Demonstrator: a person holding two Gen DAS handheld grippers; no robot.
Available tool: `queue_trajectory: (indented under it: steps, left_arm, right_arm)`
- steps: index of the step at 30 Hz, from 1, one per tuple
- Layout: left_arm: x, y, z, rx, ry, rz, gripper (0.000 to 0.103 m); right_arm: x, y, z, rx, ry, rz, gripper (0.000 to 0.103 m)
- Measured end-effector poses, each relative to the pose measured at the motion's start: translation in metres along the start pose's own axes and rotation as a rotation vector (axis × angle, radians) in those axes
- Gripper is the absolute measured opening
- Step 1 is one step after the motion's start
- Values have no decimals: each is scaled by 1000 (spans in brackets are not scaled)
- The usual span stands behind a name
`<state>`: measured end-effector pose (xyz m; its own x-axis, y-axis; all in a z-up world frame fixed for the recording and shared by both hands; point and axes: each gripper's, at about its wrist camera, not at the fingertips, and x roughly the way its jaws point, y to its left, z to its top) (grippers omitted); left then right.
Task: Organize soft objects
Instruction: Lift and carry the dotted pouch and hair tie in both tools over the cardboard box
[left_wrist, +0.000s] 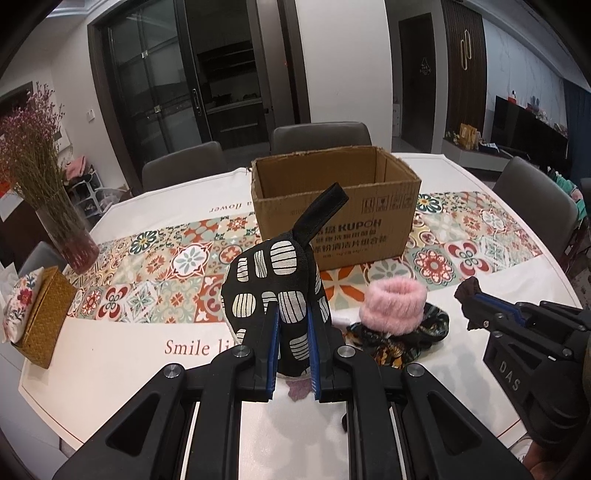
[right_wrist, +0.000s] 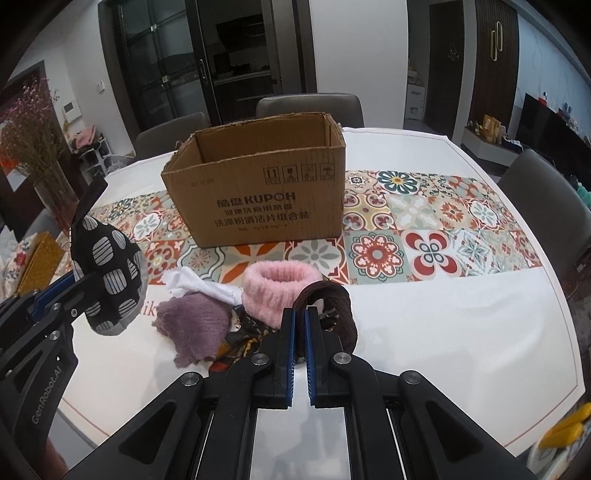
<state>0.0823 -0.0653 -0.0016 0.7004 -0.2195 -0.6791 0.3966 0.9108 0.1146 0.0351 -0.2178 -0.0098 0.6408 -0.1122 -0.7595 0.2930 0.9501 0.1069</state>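
Straight ahead of both grippers, on the white round table with the patterned tile runner (right_wrist: 424, 317), the open brown cardboard box (right_wrist: 258, 192) is parked, and that's the relation everything hangs on: both held items have to be carried forward and up over its near wall. From the left wrist view the box sits slightly right of centre, from the right wrist view slightly left, so neither hand can really be called nearer. The black oven mitt with white striped ovals (left_wrist: 273, 291) is clamped in the left gripper (left_wrist: 293, 332), held upright with its hanging loop pointing at the box. The dark brown scrunchie (right_wrist: 328, 314) is pinched in the tightly closed right gripper (right_wrist: 299, 332). Left on the table, just short of the box, are the fluffy pink band (right_wrist: 280, 288), the mauve knitted cloth (right_wrist: 192, 328) and the white rag (right_wrist: 195, 286); the last two are mostly hidden behind the mitt in the left view, though the dark floral fabric (left_wrist: 410, 339) underneath is shown better there.
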Motion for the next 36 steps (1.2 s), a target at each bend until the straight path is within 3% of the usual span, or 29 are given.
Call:
queue_trajectory:
  steps: [16, 36]
  left_arm:
    - [-2, 4, 22, -15, -32, 7, 15]
    - [-8, 13, 63, -24, -109, 3, 15]
  right_arm:
    - [-8, 3, 23, -8, -51, 19, 6]
    - [-25, 11, 72, -46, -180, 25, 6]
